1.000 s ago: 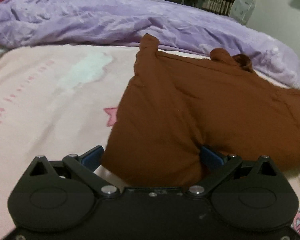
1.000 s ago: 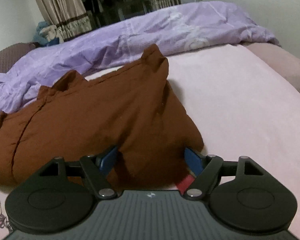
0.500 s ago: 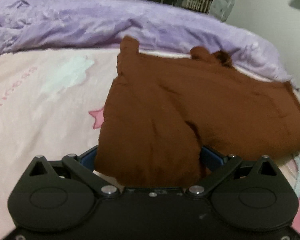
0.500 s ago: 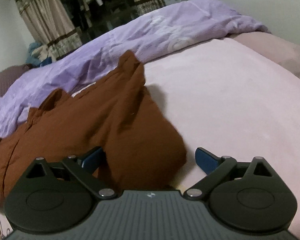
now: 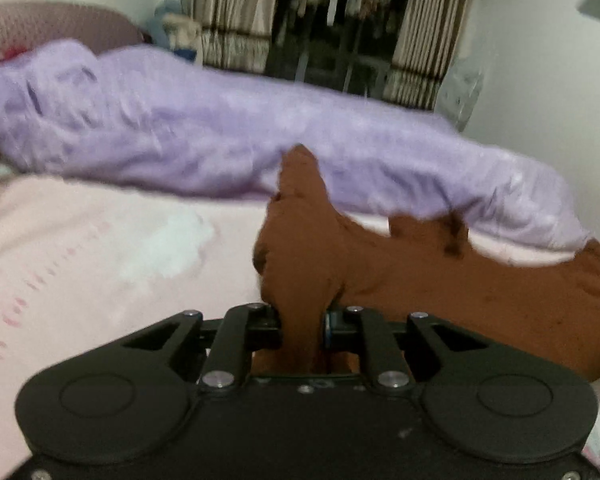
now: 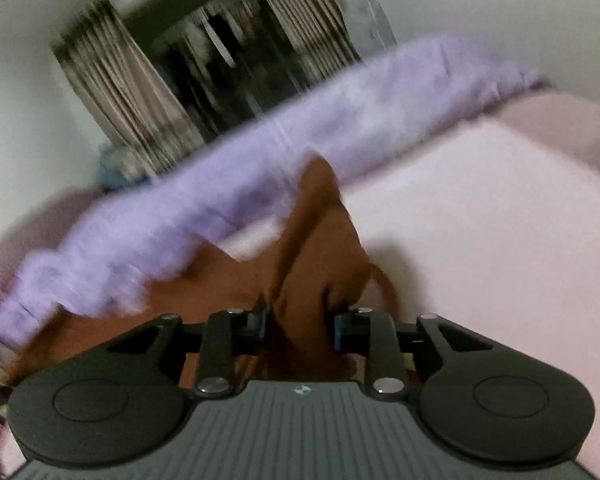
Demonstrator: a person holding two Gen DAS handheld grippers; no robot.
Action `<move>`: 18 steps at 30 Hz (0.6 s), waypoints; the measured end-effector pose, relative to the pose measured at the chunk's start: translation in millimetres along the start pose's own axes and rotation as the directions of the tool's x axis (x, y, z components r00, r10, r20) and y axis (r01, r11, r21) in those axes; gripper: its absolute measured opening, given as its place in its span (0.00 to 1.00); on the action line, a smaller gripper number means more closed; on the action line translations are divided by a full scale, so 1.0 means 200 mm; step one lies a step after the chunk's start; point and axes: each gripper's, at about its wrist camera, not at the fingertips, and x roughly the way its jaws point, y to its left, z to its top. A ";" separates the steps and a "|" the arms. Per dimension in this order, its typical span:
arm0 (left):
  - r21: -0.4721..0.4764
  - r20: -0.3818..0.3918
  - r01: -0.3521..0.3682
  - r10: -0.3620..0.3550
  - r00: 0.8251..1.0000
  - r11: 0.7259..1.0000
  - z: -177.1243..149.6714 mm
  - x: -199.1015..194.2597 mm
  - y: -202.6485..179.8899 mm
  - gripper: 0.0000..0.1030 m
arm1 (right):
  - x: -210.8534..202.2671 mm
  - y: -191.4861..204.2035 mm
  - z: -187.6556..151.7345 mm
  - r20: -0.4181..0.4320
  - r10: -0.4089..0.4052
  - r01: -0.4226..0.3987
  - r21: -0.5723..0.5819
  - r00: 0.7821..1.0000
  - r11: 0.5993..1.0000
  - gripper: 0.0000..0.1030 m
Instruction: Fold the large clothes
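While both grippers are closing on bunched cloth, we're only starting the fold. L gripper (image 5: 302,330) is pinching a near corner of the brown garment (image 5: 480,280) between narrow jaws; R gripper (image 6: 300,330) is squeezing the other corner, jaws a bit wider. Garment's lying on the pink bed (image 5: 100,248), by the purple duvet (image 5: 220,140). Folding over and flattening still left, we reckon.
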 end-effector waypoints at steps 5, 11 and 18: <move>-0.029 -0.051 0.005 -0.007 0.999 1.000 0.02 -0.40 0.16 0.15 | -0.48 0.22 -0.11 0.096 -0.031 0.036 -0.051 0.995 0.998 0.27; -0.013 -0.313 -0.049 0.043 0.949 0.999 -0.47 -0.29 0.30 0.29 | -0.36 0.04 -0.54 -0.117 -0.219 0.218 -0.027 0.969 0.976 0.31; -0.016 -0.222 -0.211 0.203 0.954 0.977 -0.45 -0.38 0.30 0.71 | -0.39 -0.12 -0.55 -0.084 -0.181 0.192 0.157 0.980 0.969 0.79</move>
